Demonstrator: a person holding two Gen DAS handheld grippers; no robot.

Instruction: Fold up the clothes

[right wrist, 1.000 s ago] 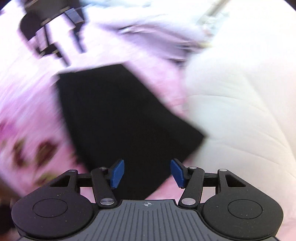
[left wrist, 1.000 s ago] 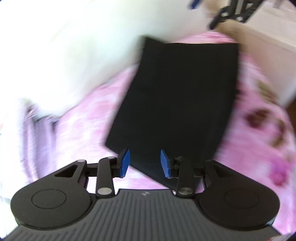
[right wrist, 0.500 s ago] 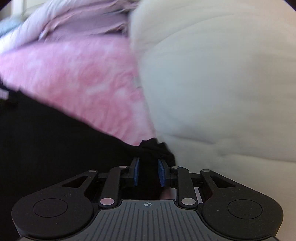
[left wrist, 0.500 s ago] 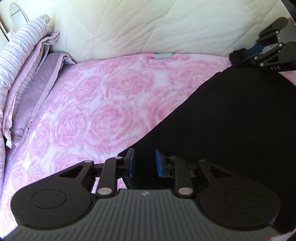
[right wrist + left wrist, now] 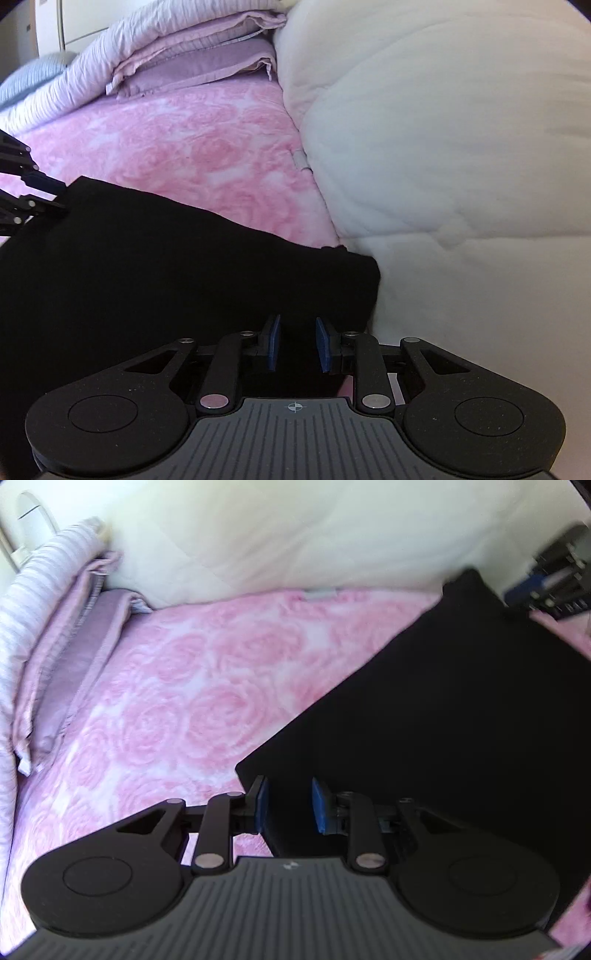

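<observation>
Left wrist view: the left gripper [image 5: 287, 805] has just closed its jaws, pinching a corner of the black garment [image 5: 461, 709], which fills the frame from 1 to 5 o'clock over the pink bedspread [image 5: 192, 686].

Right wrist view: the right gripper [image 5: 296, 343], likewise just closed, pinches the garment's other corner beside the cream quilt [image 5: 443, 147] at 2 o'clock. With so shallow a bite, either corner could slip free and spoil the fold.

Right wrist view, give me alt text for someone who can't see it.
The right gripper is closed on a corner of a black cloth on a pink bedspread. A white quilt bulges at right.
</observation>
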